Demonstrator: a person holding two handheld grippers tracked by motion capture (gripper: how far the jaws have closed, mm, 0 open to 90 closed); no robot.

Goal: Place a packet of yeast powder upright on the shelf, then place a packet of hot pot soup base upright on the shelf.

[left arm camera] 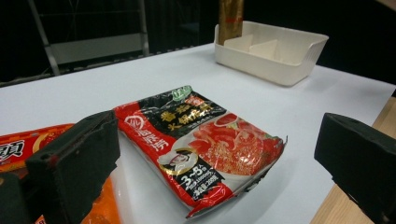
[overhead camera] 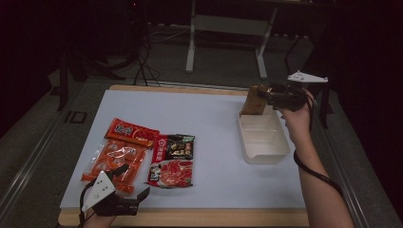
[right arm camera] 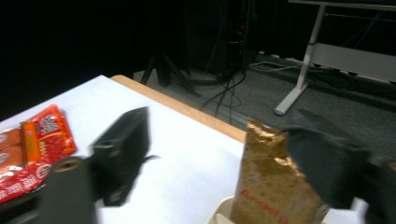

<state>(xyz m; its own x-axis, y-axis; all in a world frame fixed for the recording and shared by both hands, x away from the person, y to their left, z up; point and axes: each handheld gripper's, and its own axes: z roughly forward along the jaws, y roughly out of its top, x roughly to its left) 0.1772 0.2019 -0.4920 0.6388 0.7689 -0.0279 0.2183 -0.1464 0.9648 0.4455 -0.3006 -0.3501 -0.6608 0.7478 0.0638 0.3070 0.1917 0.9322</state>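
A gold-brown packet (overhead camera: 254,100) (right arm camera: 271,182) stands upright in the far end of a white divided bin (overhead camera: 266,156) (left arm camera: 280,70) at the table's right. My right gripper (overhead camera: 266,95) (right arm camera: 224,140) hovers at the packet's top, jaws wide and open; one jaw is beside the packet, the other well clear. A red and black soup-base packet (overhead camera: 171,161) (left arm camera: 201,144) lies flat at centre left. My left gripper (overhead camera: 132,181) (left arm camera: 219,135) rests at the near left edge, open, pointing at that packet, nothing between its jaws.
Two orange-red snack packets (overhead camera: 132,133) (overhead camera: 114,159) lie left of the soup-base packet. The white table top (overhead camera: 209,114) has a wooden rim. Beyond the far edge stand a desk frame (overhead camera: 228,23) and floor cables (right arm camera: 224,88).
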